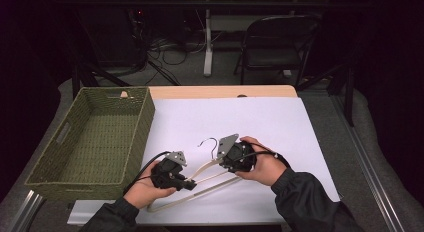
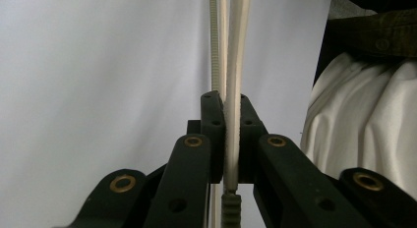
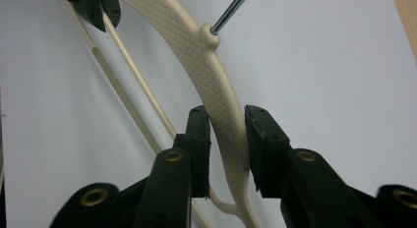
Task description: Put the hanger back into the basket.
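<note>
The left tool [image 1: 191, 184] is clamped on the hanger [image 1: 200, 184]; the right tool [image 3: 227, 139] straddles its arm, jaws slack and clear. Hold the left grip firm before lifting. The hanger lies on the worktop [image 1: 260, 127] at 6 o'clock, long axis running 8 to 2, hook [image 1: 210, 143] toward 12.

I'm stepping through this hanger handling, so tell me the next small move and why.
Probably draw the right gripper back off the hanger: its jaws stand apart around the cream shoulder with a gap showing on one side, so it no longer grips. The left gripper is clamped on the other arm, so it alone could then carry the hanger, perhaps toward the green basket.
</note>
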`<state>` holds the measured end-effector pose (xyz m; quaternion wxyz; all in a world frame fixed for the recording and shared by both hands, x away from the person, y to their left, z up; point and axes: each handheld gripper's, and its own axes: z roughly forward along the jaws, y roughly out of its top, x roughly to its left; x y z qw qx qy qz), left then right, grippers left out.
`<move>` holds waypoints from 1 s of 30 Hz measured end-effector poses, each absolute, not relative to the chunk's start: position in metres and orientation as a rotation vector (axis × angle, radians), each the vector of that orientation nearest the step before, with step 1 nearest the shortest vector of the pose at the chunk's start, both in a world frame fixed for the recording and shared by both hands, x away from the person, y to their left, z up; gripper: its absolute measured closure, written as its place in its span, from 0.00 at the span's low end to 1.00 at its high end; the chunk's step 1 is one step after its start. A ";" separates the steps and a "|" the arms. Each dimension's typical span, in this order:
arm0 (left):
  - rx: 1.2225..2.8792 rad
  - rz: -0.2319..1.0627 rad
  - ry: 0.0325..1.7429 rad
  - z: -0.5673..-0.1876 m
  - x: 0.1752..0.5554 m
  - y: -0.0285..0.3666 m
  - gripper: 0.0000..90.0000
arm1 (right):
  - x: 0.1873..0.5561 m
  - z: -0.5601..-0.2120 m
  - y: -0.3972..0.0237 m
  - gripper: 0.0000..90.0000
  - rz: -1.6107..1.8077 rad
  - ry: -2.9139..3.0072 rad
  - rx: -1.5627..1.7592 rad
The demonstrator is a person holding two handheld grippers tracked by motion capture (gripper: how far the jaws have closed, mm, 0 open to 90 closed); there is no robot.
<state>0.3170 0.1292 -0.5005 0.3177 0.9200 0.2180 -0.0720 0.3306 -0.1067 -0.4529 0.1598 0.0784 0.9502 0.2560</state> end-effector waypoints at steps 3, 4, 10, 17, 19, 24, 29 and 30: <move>2.406 -0.193 0.582 -0.500 0.317 0.131 0.97 | 0.332 -0.450 -0.109 0.69 0.757 2.726 0.249; 2.384 -0.202 0.582 -0.500 0.317 0.133 0.97 | 0.333 -0.449 -0.110 0.67 0.766 2.723 0.254; 2.340 -0.138 0.631 -0.493 0.312 0.146 0.97 | 0.333 -0.440 -0.126 0.59 0.821 2.692 0.325; 2.282 -0.072 0.695 -0.477 0.299 0.164 0.97 | 0.330 -0.427 -0.151 0.58 0.886 2.637 0.397; 2.269 -0.046 0.713 -0.470 0.294 0.172 0.97 | 0.329 -0.425 -0.162 0.57 0.904 2.621 0.433; 2.237 -0.002 0.766 -0.452 0.287 0.195 0.97 | 0.330 -0.425 -0.183 0.56 0.923 2.592 0.520; 2.205 0.050 0.791 -0.432 0.283 0.218 0.97 | 0.331 -0.432 -0.198 0.55 0.928 2.573 0.587; 2.199 0.061 0.796 -0.427 0.283 0.222 0.97 | 0.332 -0.436 -0.203 0.55 0.920 2.572 0.606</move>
